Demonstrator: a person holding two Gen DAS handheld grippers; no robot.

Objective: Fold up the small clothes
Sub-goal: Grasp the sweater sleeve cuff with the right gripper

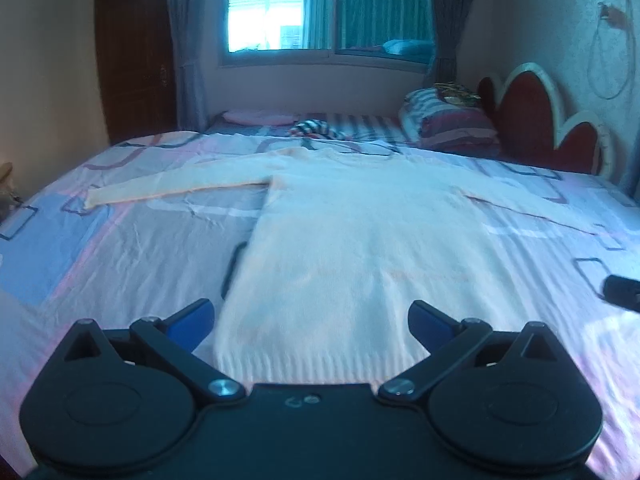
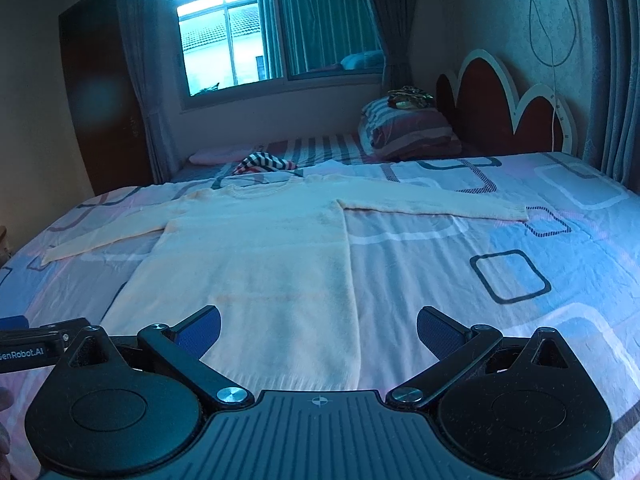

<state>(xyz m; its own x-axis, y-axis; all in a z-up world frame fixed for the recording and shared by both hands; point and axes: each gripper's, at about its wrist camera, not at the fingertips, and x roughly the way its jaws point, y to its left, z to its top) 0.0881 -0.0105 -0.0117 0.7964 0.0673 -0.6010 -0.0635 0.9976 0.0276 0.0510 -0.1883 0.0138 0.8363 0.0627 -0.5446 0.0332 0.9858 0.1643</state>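
A cream knitted sweater (image 1: 352, 240) (image 2: 256, 256) lies flat on the bed, neck toward the window, both sleeves spread out sideways. My left gripper (image 1: 310, 322) hovers open over the ribbed hem, its blue pads (image 1: 192, 320) wide apart with only the sweater below them. My right gripper (image 2: 318, 330) is open too, above the hem's right corner; its left pad is over the sweater and its right pad (image 2: 436, 330) over bare sheet. The left gripper's body (image 2: 28, 340) shows at the left edge of the right wrist view.
The bed sheet (image 2: 500, 240) is pink and blue with square prints. A striped garment (image 2: 264, 162) and a pink pillow lie beyond the sweater. Folded striped bedding (image 2: 408, 128) sits by the red headboard (image 2: 504, 108). A window and curtains stand behind.
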